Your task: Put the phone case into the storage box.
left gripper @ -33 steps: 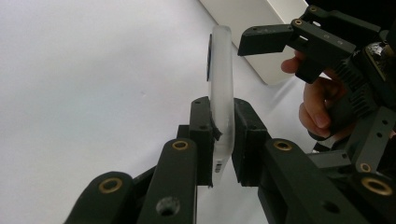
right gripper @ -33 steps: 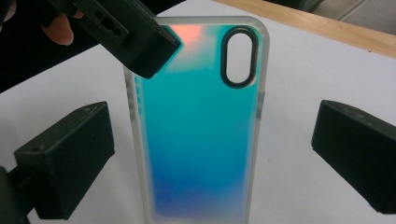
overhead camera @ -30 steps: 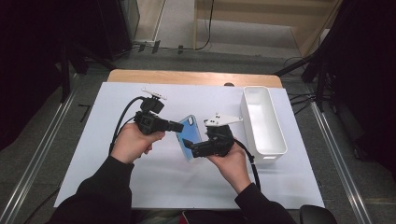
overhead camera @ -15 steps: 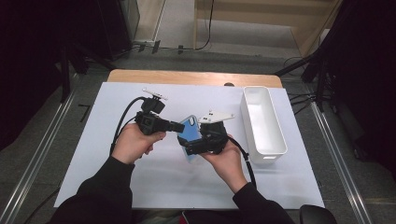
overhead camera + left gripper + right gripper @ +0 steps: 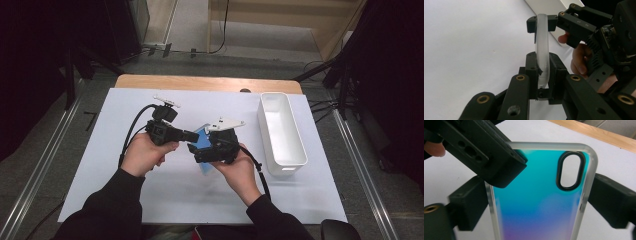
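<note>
I hold the phone case (image 5: 202, 142) off the desk (image 5: 120, 120), above its middle, between both grippers. My left gripper (image 5: 541, 72) is clamped on the case's thin edge. My right gripper (image 5: 536, 202) straddles its width; its jaws have just been closing, pads touching both frosted sides. A white bin (image 5: 280, 132) stands near the right edge.

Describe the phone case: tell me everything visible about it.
The phone case has a glossy back fading from teal through blue to purple, a frosted translucent rim and a black-edged oval camera cutout near one corner. It looks like soft plastic, empty of any phone. It is held off the white table cover, between both hands. The left claw is clamped across its thin edge; the right claw, whose jaws have just been closing, straddles its two long sides.
</note>
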Tool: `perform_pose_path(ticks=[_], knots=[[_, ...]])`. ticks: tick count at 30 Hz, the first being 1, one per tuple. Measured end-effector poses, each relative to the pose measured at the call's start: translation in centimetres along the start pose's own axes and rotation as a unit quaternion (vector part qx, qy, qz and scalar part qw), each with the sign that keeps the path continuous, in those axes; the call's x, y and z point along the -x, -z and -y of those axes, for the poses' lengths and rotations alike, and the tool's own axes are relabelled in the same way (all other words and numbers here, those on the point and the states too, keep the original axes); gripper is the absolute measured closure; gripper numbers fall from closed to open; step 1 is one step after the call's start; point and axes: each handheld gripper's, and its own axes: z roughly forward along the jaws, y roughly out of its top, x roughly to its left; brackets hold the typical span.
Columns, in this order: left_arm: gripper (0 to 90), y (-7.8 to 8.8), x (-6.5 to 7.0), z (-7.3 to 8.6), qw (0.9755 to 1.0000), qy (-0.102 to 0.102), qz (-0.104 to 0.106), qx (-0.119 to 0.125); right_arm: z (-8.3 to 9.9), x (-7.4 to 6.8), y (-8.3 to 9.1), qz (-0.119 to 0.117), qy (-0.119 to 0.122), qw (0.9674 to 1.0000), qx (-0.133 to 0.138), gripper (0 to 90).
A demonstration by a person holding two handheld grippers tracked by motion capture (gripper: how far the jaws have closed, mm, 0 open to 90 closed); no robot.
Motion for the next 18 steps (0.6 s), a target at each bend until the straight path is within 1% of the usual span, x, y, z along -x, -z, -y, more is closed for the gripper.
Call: perform_pose_path(ticks=[1,4,7,10,12,18], knots=[[79.1,0.02,-0.03,0.00,1.0000,-0.001,-0.002,-0.001,0.02,0.01,0.00,-0.001,0.001,1.0000,0.000,10.9],[79.1,-0.05,-0.03,0.02,1.0000,-0.001,-0.003,0.000,0.03,0.01,0.02,-0.007,0.001,1.0000,0.001,14.0],[79.0,-0.10,0.01,0.05,1.0000,-0.004,-0.003,-0.001,0.06,-0.06,0.05,-0.003,0.007,1.0000,0.001,14.4],[79.0,-0.21,0.06,0.08,1.0000,-0.006,-0.006,-0.001,0.08,0.08,0.00,-0.008,0.004,1.0000,-0.004,14.7],[79.0,-0.23,0.07,0.09,0.9999,-0.007,-0.006,-0.003,0.08,0.07,0.01,-0.007,0.003,1.0000,-0.007,14.8],[78.7,-0.23,0.04,0.06,0.9999,-0.013,-0.003,0.000,-0.06,0.14,0.10,-0.007,0.003,0.9999,-0.009,15.0]])
